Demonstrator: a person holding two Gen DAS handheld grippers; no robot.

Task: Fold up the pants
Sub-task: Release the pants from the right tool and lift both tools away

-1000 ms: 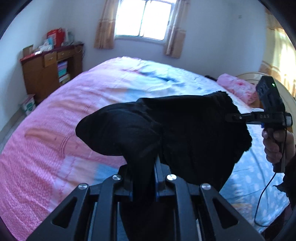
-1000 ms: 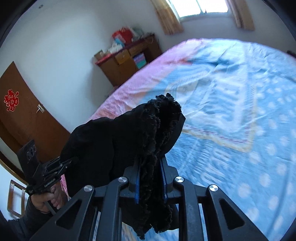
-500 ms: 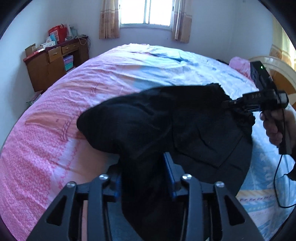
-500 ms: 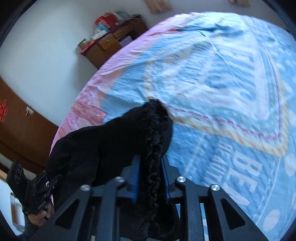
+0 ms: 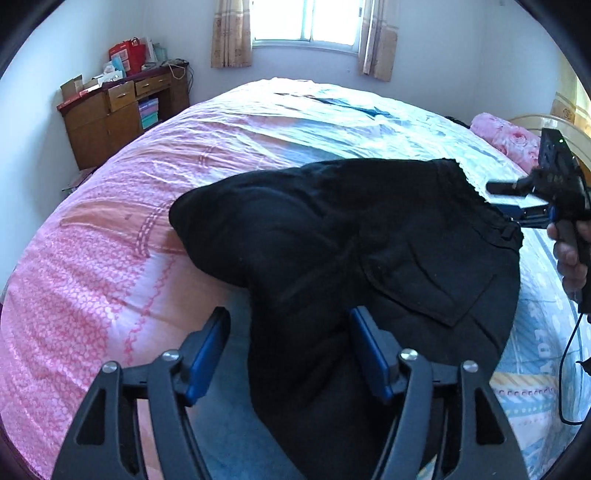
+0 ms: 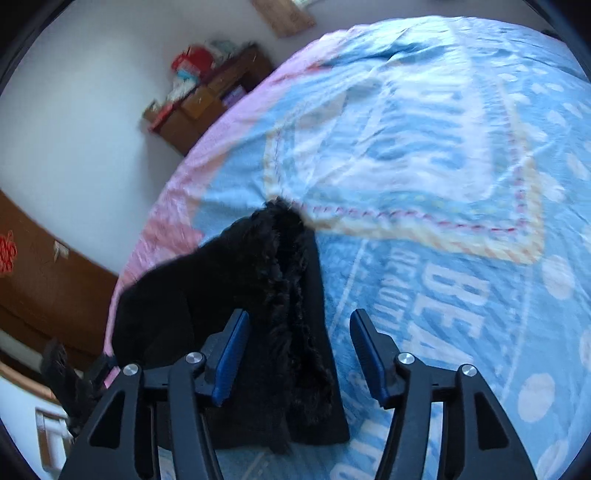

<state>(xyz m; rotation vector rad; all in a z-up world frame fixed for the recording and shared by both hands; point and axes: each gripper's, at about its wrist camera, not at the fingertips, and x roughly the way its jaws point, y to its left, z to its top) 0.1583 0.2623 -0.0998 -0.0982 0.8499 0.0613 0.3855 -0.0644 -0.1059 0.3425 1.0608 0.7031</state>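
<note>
Large white letters are printed on the blue part of the bedspread (image 6: 424, 155); in the right wrist view "BEA" can be read beside the right gripper, with smaller blurred lettering next to it that cannot be made out, and in the left wrist view a few more letters show near the bed's right edge, too distorted to read. The black pants (image 5: 351, 258) lie in a folded heap on the bed, across the seam where the pink side of the spread meets the blue, a back pocket facing up and the gathered waistband toward the right gripper. The left gripper (image 5: 291, 354) has its jaws apart, having just been opening; pants cloth lies between them, against the right blue pad but clear of the left one, so nothing is clamped. The right gripper (image 6: 299, 354) likewise stands with jaws spread after opening, the fuzzy waistband edge lying loose between the pads and close to the left one. From the left wrist view the right gripper sits at the waistband's far corner, a hand (image 5: 570, 254) around its handle and a cable (image 5: 569, 373) hanging from it. A wooden cabinet (image 5: 118, 118) piled with boxes and a red bag stands by the wall, a curtained window (image 5: 306, 22) is behind the bed, and a pink pillow (image 5: 506, 136) rests at the far right. A brown door (image 6: 44, 273) carries a red ornament.
</note>
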